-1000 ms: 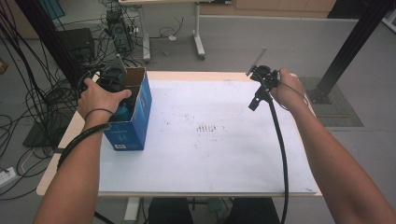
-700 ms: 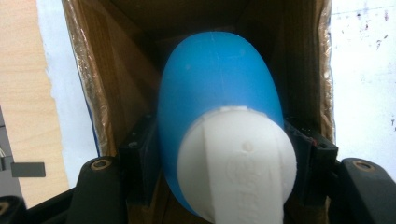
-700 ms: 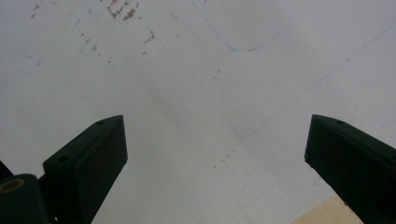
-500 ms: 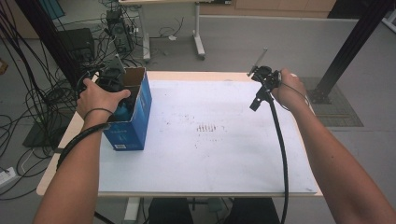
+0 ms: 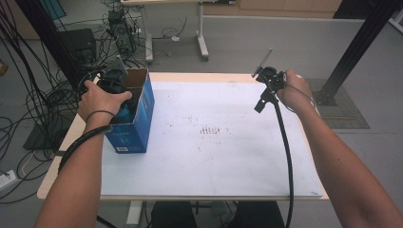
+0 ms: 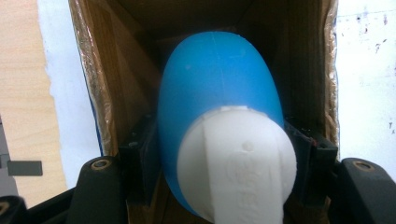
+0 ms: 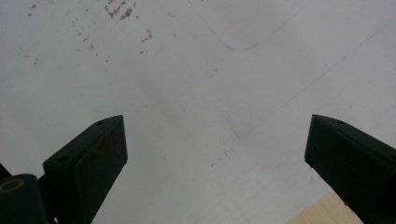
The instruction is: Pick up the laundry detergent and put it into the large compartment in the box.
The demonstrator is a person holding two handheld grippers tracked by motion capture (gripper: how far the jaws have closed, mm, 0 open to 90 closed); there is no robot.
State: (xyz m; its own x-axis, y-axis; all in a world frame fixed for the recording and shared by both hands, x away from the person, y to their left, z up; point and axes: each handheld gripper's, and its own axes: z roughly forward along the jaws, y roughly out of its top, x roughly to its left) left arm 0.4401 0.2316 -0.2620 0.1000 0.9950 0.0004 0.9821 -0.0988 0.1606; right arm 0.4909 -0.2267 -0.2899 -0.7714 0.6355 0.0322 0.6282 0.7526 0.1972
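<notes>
Blue bottle [image 6: 219, 88] base hidden deep in box [image 6: 116, 70], white cap [image 6: 238, 163] cut off below, embossed lettering perhaps unreadable

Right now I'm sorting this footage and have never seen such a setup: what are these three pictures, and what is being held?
A person at a table holds a two-jaw tool in each hand. The high view looks down from above; the other two come from cameras riding on each tool. The left gripper reaches into an open blue cardboard box, its jaws closed on a blue bottle with a white cap. The right gripper hangs open above the white sheet, holding nothing.
</notes>
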